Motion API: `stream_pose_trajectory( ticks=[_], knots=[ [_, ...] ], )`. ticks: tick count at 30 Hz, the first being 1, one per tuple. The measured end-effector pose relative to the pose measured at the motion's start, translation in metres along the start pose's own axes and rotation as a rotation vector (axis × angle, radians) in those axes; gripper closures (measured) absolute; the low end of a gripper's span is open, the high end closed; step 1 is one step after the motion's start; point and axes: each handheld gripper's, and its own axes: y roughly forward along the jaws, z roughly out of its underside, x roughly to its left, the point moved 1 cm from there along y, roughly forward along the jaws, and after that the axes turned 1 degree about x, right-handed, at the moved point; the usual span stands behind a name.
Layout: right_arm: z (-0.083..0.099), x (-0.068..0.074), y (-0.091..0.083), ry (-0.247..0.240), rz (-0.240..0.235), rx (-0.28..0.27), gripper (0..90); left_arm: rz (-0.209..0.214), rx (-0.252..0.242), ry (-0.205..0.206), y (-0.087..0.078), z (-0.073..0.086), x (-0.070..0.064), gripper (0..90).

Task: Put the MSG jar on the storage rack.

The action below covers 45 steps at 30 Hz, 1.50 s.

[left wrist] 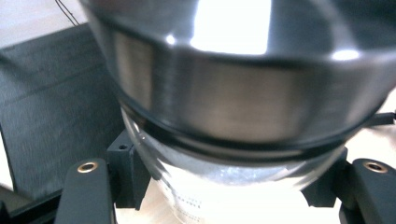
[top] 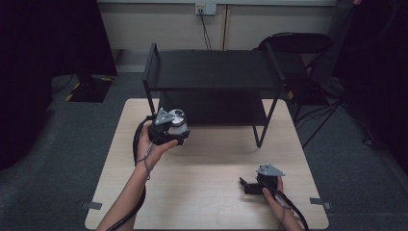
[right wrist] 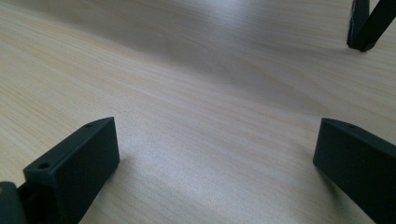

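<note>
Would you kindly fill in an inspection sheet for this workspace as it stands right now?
Surface: light wooden table, bare around the grippers.
Job's things: clear glass jar with shiny metal lid, held in the left gripper near the black two-tier metal shelf at the table's far edge.
Clutter: nothing seen.
Grippers: left gripper shut on the jar, jaws on its glass body below the lid; right gripper open, low over the table, holding nothing.
Cables: black cable loops from the left gripper along the forearm; another trails from the right gripper.
Surroundings: grey carpet, black folding chair behind the shelf, wall socket.
</note>
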Motion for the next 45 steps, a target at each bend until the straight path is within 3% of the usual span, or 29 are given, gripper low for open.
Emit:
stream_pose_trajectory(
  ticks=[7, 18, 22, 31, 45],
  knots=[
    [0.0, 0.0, 0.0, 0.0, 0.0, 0.0, 0.0, -0.027, 0.009, -0.009, 0.018, -0.016, 0.005, 31.7],
    [0.0, 0.0, 0.0, -0.001, -0.001, 0.0, 0.0, -0.062, 0.014, -0.032, 0.04, -0.026, 0.01, 31.7],
    [0.0, 0.0, 0.0, 0.0, -0.001, 0.0, 0.0, -0.071, 0.011, -0.023, 0.046, -0.029, 0.009, 31.7],
    [0.0, 0.0, 0.0, 0.0, -0.001, 0.0, 0.0, -0.079, -0.026, -0.059, 0.059, -0.028, 0.009, 31.6],
    [0.0, 0.0, 0.0, 0.0, -0.001, 0.0, 0.0, -0.095, -0.045, -0.073, 0.066, -0.028, 0.01, 31.6]
  ],
)
